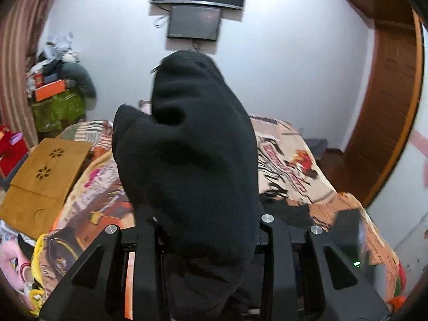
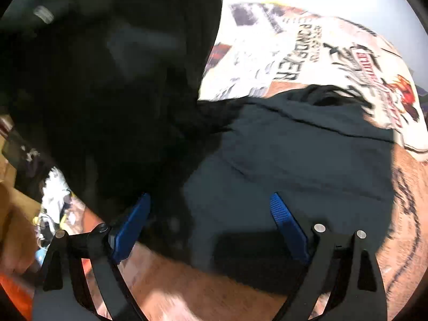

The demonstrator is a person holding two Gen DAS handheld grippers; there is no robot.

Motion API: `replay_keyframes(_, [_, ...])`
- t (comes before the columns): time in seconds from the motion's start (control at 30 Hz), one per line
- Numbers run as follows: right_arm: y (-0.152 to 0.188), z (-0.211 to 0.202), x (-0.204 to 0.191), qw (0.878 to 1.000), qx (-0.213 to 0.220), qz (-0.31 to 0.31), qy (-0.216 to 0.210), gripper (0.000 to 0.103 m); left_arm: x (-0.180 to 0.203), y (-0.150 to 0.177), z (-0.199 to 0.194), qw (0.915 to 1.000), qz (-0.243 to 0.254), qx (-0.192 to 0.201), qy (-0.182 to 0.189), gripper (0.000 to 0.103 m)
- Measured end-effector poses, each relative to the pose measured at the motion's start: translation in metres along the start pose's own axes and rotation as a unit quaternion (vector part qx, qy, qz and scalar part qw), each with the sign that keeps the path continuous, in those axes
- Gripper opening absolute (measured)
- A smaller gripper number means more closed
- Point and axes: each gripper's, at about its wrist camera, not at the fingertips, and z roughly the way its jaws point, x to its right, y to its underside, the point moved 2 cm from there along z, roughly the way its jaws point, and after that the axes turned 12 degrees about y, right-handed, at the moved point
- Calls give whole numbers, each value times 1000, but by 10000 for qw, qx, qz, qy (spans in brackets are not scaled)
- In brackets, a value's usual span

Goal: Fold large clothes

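Observation:
A large black garment (image 1: 192,155) bulges up between the fingers of my left gripper (image 1: 206,222), which is shut on it and holds it above the bed; the fingertips are hidden by the cloth. In the right wrist view the same black garment (image 2: 294,155) lies spread on the patterned bedspread (image 2: 307,50), with a lifted part of it hanging dark at the upper left. My right gripper (image 2: 210,214) is open, its blue pads (image 2: 286,219) just above the flat cloth, the left pad at the edge of the hanging part.
The bed carries a printed comic-style blanket (image 1: 289,160). A wooden lap desk (image 1: 45,176) lies on its left side. A cluttered pile with an orange box (image 1: 50,88) stands at the far left wall. A screen (image 1: 195,24) hangs on the wall; a wooden door (image 1: 388,107) is at right.

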Motion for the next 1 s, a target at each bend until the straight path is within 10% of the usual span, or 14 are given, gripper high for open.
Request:
replay_keyframes(0.3, [33,-73,146,9848,304,1277,1140,90,74,46,44,9932,724,-846,342,32])
replay_keyframes(0.43, [45,-94,172,9784,391,1522,1344,90,103,84,69,9771,1247,-1566,717,55])
replay_keyframes(0.7, [43,-118,170,9789,585,1593,1134,90,120,94,44,9640,1825,-1846,581,64])
replay_keyframes(1.0, [16,-125,122,9862,940,1201,641,90,87,52,-20,9802,1289,-1295,765,82])
